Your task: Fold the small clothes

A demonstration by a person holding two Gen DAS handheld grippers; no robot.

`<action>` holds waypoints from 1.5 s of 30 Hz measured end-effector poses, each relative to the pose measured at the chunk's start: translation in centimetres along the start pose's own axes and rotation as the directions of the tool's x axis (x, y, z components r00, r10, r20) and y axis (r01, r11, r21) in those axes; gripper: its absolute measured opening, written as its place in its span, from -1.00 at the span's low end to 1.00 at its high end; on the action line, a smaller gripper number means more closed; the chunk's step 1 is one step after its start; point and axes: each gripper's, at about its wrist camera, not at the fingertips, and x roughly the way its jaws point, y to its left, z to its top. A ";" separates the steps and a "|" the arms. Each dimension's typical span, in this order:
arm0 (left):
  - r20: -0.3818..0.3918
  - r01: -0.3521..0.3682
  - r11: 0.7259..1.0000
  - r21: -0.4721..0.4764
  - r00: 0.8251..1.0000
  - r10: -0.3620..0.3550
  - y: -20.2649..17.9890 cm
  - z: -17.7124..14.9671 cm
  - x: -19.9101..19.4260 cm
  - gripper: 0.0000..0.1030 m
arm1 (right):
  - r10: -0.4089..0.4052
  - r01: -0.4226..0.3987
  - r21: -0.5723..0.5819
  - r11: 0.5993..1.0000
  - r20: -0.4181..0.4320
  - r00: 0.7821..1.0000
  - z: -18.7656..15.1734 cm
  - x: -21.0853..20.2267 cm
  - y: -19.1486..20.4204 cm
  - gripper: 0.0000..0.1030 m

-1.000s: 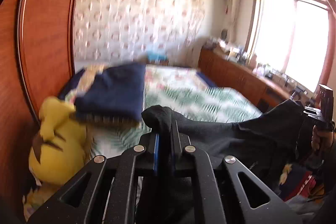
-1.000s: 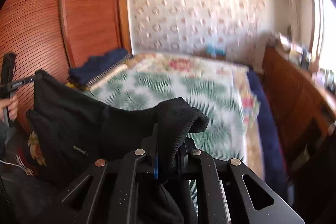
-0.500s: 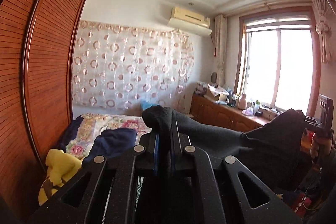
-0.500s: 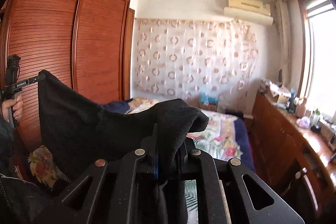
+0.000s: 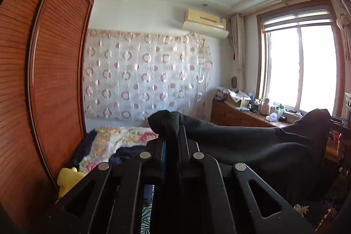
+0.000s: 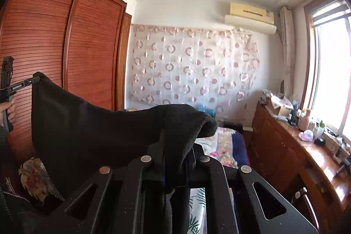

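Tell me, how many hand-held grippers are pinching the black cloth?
2. The left hand-held gripper is shut on one top corner of the black cloth, and the right hand-held gripper is shut on the other, so it hangs stretched between them.

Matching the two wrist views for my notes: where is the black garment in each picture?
Left wrist: black garment runs from the centre, pinched in the left gripper, across to the right edge.
Right wrist: garment spreads from the left edge to the centre, pinched in the right gripper.
Shared landmark: air conditioner above the patterned curtain.
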 end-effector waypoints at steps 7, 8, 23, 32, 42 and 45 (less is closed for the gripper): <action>-0.044 -0.036 0.999 0.022 0.998 0.037 0.1 -0.5 4.2 -0.82 | -0.039 0.039 0.000 0.999 -0.052 0.998 1.1 4.7 0.5 -0.78; -0.049 -0.038 0.999 0.021 0.998 0.039 0.2 -0.5 4.8 -0.82 | -0.044 0.044 0.000 0.999 -0.059 0.997 1.5 5.6 0.7 -0.78; -0.262 -0.111 0.989 0.099 0.956 0.133 0.1 -7.2 21.9 -0.82 | -0.121 0.125 -0.002 0.992 -0.259 0.958 3.5 23.8 -0.1 -0.78; -0.339 -0.110 0.980 0.165 0.927 0.161 0.0 -11.2 26.5 -0.61 | -0.116 0.174 0.098 0.980 -0.425 0.898 2.8 31.3 -0.9 -0.54; -0.395 -0.016 0.991 0.131 0.916 0.067 -0.8 -11.3 22.1 0.48 | -0.079 0.156 0.136 0.978 -0.451 0.889 4.2 26.1 -0.2 -0.05; -0.417 0.024 0.992 0.121 0.908 0.029 -1.7 -12.9 20.0 0.48 | -0.033 0.114 0.156 0.981 -0.445 0.895 3.7 22.8 0.8 -0.05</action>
